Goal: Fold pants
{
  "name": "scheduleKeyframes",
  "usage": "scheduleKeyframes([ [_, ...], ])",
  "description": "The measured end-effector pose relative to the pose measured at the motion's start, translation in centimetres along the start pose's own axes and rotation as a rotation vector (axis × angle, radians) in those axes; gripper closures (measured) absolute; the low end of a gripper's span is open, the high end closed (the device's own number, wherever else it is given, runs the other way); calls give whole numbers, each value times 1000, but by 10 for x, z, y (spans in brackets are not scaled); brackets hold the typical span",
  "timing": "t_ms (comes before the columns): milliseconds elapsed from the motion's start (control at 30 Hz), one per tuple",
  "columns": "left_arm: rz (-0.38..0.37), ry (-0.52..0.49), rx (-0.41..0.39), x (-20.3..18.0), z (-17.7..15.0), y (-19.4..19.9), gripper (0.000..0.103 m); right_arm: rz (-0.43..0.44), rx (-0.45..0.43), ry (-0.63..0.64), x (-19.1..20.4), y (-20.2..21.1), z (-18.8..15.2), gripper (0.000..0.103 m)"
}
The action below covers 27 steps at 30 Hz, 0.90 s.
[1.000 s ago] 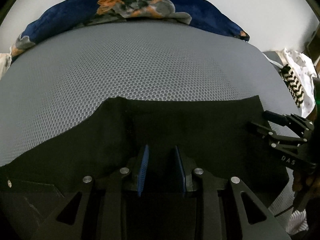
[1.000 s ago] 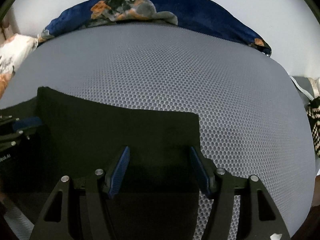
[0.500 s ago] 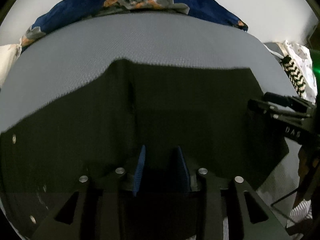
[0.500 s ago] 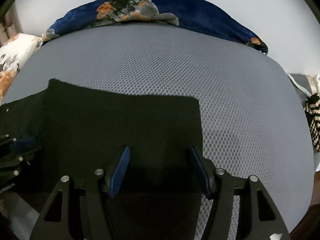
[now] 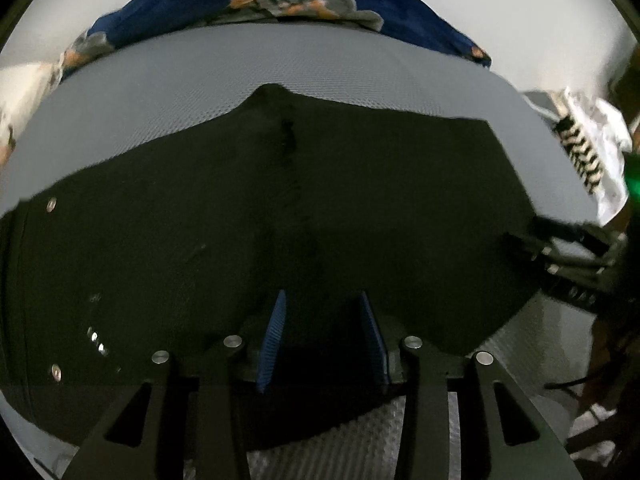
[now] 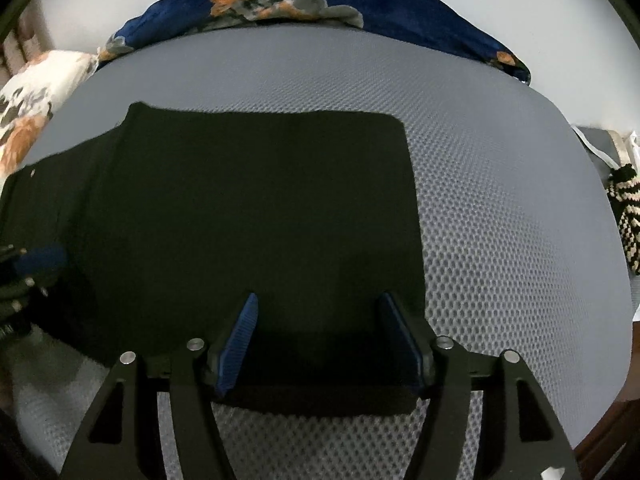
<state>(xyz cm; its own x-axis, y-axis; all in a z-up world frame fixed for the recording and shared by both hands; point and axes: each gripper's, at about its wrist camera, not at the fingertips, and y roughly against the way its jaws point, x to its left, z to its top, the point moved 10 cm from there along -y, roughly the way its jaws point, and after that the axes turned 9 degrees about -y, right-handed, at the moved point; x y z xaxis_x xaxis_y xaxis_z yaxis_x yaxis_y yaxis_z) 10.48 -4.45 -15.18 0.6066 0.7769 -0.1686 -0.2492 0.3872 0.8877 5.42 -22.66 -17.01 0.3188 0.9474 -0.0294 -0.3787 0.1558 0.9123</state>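
Both tongs, the left (image 5: 324,340) opening and the right (image 6: 320,340) wide, now release the black pants (image 6: 260,208), which have spread farther up the grey mattress (image 6: 500,220), so that fold looks laid.

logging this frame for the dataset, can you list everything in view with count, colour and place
pants: one, black, spread flat on the mesh surface under both grippers
mesh surface: one, grey, fills the middle
blanket: one, navy with orange and grey print, bunched along the far edge
floral fabric: one, white and orange, far left
striped knit item: one, black and cream, right edge
left gripper: black with blue pads, jaws opening, pants between them
right gripper: black with blue pads, open over the pants
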Motion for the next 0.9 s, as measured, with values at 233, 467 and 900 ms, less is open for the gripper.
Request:
scheduleKeyframes([
  [233,16,98,-56,51,-10,50,56,33,15,34,23,4,-11,42],
  [467,99,186,-110,127,-25,104,44,109,37,102,81,4,-20,40],
  [900,-45,370,-88,234,-67,110,38,241,84,143,159,7,-13,38],
])
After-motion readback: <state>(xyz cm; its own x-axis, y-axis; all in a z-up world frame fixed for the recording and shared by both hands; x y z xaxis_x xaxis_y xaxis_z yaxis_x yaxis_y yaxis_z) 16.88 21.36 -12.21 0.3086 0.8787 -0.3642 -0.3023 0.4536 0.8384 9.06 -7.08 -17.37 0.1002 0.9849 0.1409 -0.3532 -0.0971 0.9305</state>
